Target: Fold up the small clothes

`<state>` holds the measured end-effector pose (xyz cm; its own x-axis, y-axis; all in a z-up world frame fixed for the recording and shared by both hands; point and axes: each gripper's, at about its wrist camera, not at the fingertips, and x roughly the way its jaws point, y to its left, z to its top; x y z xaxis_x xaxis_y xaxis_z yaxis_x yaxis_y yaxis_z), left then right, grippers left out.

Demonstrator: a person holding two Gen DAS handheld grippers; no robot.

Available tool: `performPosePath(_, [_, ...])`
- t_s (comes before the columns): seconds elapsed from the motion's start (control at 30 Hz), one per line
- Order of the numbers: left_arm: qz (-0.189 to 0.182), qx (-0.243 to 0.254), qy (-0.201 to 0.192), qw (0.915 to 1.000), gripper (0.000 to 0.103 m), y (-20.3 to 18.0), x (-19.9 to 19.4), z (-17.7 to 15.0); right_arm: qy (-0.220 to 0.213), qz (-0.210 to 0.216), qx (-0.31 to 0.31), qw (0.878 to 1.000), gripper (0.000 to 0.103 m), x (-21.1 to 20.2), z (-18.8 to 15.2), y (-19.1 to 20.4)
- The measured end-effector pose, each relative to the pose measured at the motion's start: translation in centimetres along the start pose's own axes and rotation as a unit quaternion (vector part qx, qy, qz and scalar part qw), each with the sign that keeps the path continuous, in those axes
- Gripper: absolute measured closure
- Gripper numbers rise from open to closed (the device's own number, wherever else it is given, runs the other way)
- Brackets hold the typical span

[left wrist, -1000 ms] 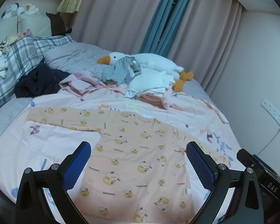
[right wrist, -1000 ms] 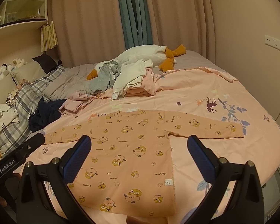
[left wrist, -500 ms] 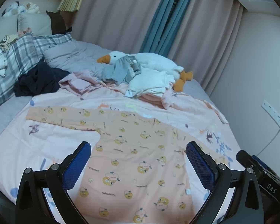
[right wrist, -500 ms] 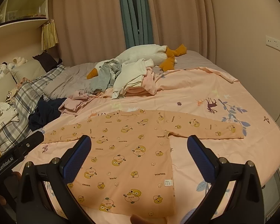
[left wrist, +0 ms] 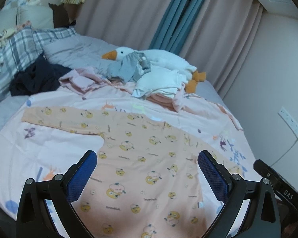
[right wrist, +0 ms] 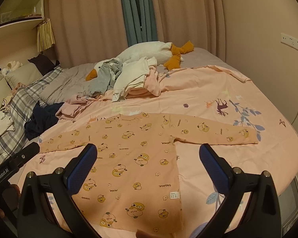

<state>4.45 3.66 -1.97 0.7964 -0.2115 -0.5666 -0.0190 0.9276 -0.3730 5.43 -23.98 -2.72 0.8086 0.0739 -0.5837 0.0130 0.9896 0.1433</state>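
1. Grippers are held low over the near edge of the bed, both pointed forward across the pink sheet (right wrist: 218,91); the hands that carry them are not seen.
2. The left gripper (left wrist: 147,173) is kept above the lower part of the orange shirt (left wrist: 141,158), and its jaws are spread wide, with nothing between the blue pads (left wrist: 81,175).
3. The right gripper (right wrist: 148,170) is kept above the hem side of the same shirt (right wrist: 141,158); its jaws are also spread wide and nothing is gripped.
4. No cloth is touched by either gripper, as far as can be told.
5. One orange shirt with a cartoon print is laid flat and unfolded on the sheet, near the front edge of the bed. Two long sleeves are stretched out, one to each side, and one small white label is seen near the hem.
6. One heap of unfolded clothes (right wrist: 129,79) is seen farther back, well apart from the shirt; white, grey and pink pieces are mixed in it, and their number cannot be counted.
7. One plush goose (right wrist: 149,53) is lain behind the heap, partly covered by the grey piece.
8. One dark garment (left wrist: 35,77) is crumpled to the left, beside one plaid pillow (left wrist: 19,45).
9. One power strip (left wrist: 291,122) is fixed on the wall at the right.
10. A part of the other gripper's body is caught at the edge of each wrist view.
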Motion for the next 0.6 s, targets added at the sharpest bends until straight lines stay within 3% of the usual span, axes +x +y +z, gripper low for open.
performPosePath(0.2, [0.045, -0.026, 0.019, 0.9985, 0.002, 4.1, 7.6, 0.8, 0.031, 0.000, 0.048, 0.998, 0.001, 5.0, 1.4, -4.7])
performPosePath(0.3, [0.033, -0.074, 0.047, 0.9956, 0.002, 7.6, 12.0, 0.5, 0.039, -0.025, 0.090, 0.995, 0.001, 8.0, 2.1, -8.8])
performPosePath(0.37, [0.039, -0.116, 0.087, 0.9887, 0.005, 10.4, 15.7, -0.3, 0.047, -0.069, 0.121, 0.989, 0.002, 10.6, 2.4, -12.4])
performPosePath(0.47, [0.023, -0.175, 0.162, 0.9710, 0.010, 12.7, 19.8, -2.1, 0.080, -0.165, 0.178, 0.967, 0.009, 13.6, 1.8, -19.0])
performPosePath(0.53, [0.016, -0.168, 0.196, 0.9660, 0.019, 12.7, 21.3, -2.9, 0.084, -0.166, 0.198, 0.962, 0.009, 14.6, 1.4, -22.5])
performPosePath(0.6, [0.040, -0.129, 0.206, 0.9693, 0.019, 11.5, 21.6, -3.3, 0.102, -0.163, 0.227, 0.955, 0.010, 15.5, 0.3, -26.0])
